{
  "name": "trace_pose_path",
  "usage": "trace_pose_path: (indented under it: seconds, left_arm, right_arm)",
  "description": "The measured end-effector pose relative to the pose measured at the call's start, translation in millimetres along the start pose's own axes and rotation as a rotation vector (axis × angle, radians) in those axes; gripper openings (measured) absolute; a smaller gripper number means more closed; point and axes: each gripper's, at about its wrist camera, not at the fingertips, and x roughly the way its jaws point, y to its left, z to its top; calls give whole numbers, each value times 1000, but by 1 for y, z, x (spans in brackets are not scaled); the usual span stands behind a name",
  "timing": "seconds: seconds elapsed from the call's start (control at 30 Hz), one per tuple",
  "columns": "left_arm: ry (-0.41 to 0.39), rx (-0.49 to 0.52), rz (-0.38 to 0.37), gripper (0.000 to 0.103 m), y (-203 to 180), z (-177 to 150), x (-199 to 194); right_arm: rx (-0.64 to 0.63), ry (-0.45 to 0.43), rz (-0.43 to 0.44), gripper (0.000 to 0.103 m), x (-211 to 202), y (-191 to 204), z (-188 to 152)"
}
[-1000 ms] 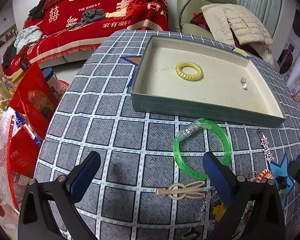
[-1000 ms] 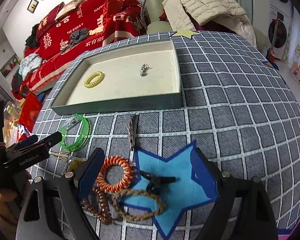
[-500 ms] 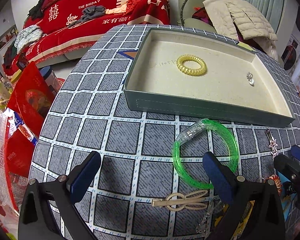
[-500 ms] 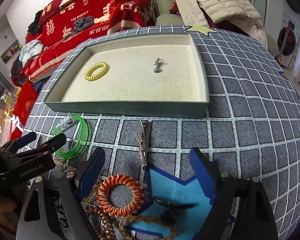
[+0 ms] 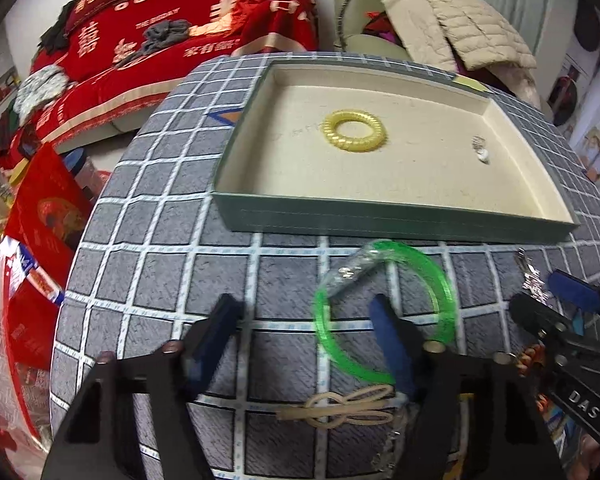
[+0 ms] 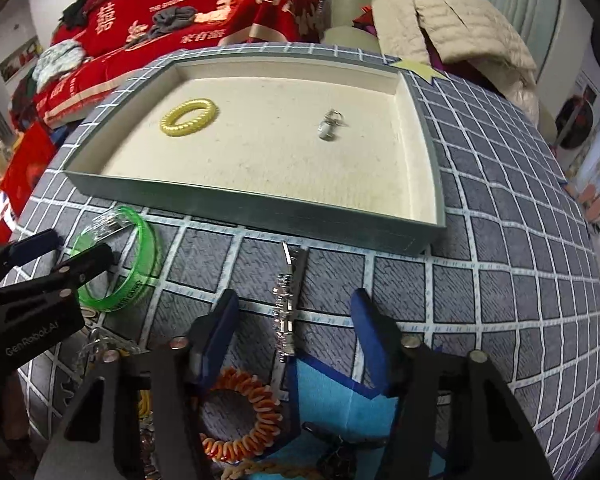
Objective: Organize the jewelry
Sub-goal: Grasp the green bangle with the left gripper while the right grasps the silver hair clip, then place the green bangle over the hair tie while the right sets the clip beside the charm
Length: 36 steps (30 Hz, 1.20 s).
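Left gripper [image 5: 304, 320]: closing astride bangle [image 5: 384, 312] rim, apparently no contact | right gripper [image 6: 294, 326]: closing astride clip [image 6: 286, 300], untouched | centre pads first.

My left gripper [image 6: 52, 268] read "GenRobot.AI"; my right gripper [image 5: 556, 304] showed "DAS"; the red blanket [image 5: 172, 40] carried "THE BIGDAY" and Chinese characters.

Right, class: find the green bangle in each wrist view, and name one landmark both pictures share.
Left wrist view: the green bangle lies centre-right on the checked cloth, just below the tray, with the left tool's right finger inside its ring.
Right wrist view: the green bangle lies at the left, below the tray's near-left corner.
Shared landmark: the yellow spiral hair tie in the tray.
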Motion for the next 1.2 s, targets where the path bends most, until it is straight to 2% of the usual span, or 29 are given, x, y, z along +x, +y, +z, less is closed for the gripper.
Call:
trace_pose_path:
  seconds: [0.1,0.17,0.23,0.27,0.33,0.37,0.4,0.43,0.7,0.93,1.2]
  left_arm:
    - [-3,25,-19,68,-5,-1,-2]
    - [-8,39,-25,54,-8,-1,-4]
    - [-6,48,-27,53,-10,-1,-4]
    - [-5,47,-34,45,-9,-1,-4]
    - [-7,51,-33,31,-9,0,-4]
    - [-7,50,-36,30,-8,0,-4]
    - [-7,46,-44,30,-7,0,-4]
    - [-6,39,-52,30,-5,0,-5]
    - [-33,3,-103,30,4,-1,-15]
    - [-84,5,-134,30,8,5,-39]
    - [-149,16,-151,30,10,28,-66]
  right_arm:
    - [-8,3,9,45,-1,3,0]
    - [-10,3,11,43,-1,4,0]
    - [-8,5,12,42,-1,4,0]
    - [-9,5,12,41,-1,5,0]
    - [-9,2,11,31,-1,4,0]
    - [-7,0,13,26,-1,4,0]
    - [-5,-1,15,14,-1,4,0]
    - [-2,-2,18,9,-1,4,0]
    - [11,-17,31,9,-7,1,-2]
    - [49,-49,92,8,-28,-9,0]
    - [92,-117,153,8,-60,-27,15]
